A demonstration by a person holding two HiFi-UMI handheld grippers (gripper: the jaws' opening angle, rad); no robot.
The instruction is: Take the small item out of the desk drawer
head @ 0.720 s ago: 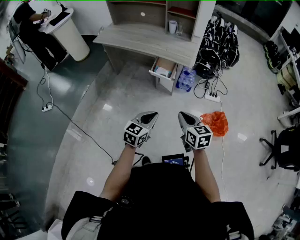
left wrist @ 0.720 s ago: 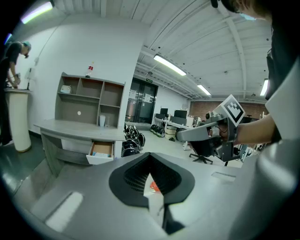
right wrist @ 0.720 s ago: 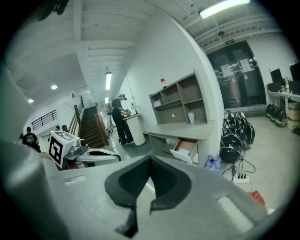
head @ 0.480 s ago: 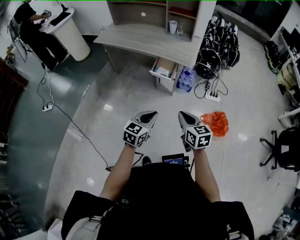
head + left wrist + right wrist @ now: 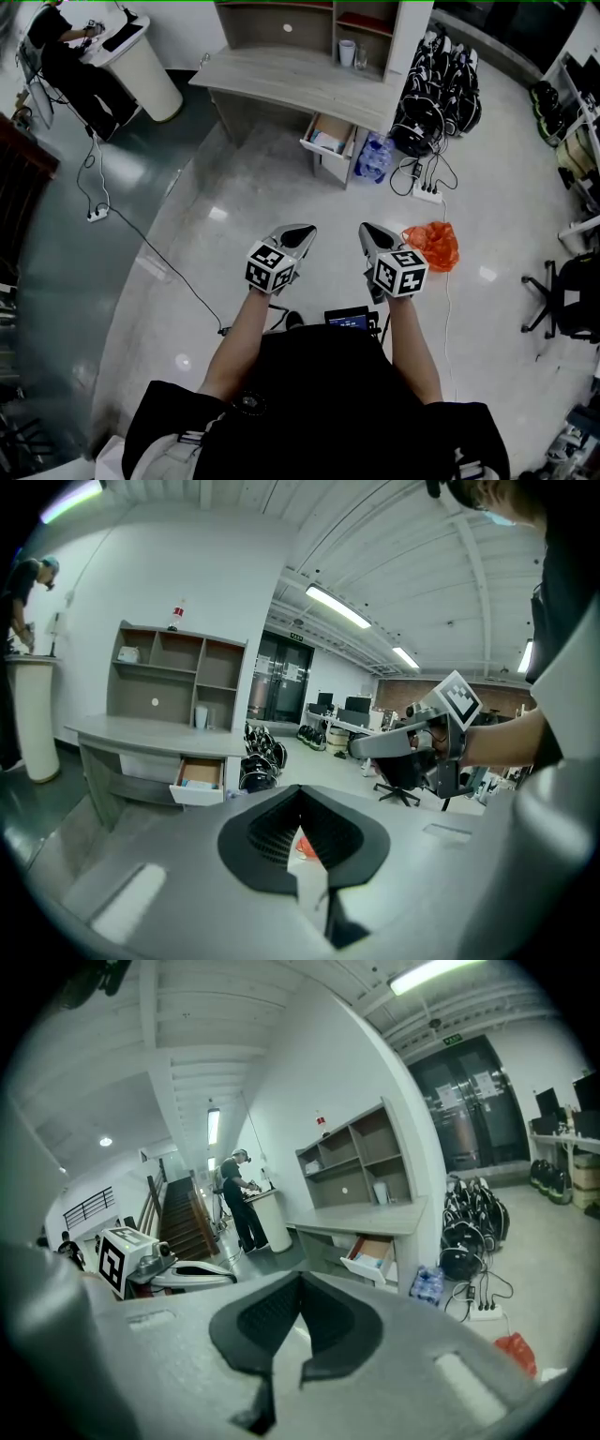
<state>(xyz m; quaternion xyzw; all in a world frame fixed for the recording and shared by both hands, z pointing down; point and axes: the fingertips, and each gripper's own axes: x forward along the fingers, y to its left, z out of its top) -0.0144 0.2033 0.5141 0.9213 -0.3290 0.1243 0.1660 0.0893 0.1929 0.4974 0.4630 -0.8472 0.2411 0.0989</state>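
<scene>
Where the head view looks down, the left gripper (image 5: 298,232) and right gripper (image 5: 368,230) hover at frame centre, well apart from the open drawer (image 5: 311,146) at upper centre, with small pale items (image 5: 325,142) inside. Left gripper view: jaws closed, empty. Right gripper view: 2 jaws together, holding nothing.

Surface: pale glossy floor (image 5: 272,192) you stand on | landmark: desk (image 5: 291,80) | beside desk's right end: pack of water bottles (image 5: 373,157), black bags (image 5: 441,84), power strip (image 5: 424,195) | nearer you: orange bag (image 5: 431,246) | left of desk: white cable (image 5: 141,239)
</scene>
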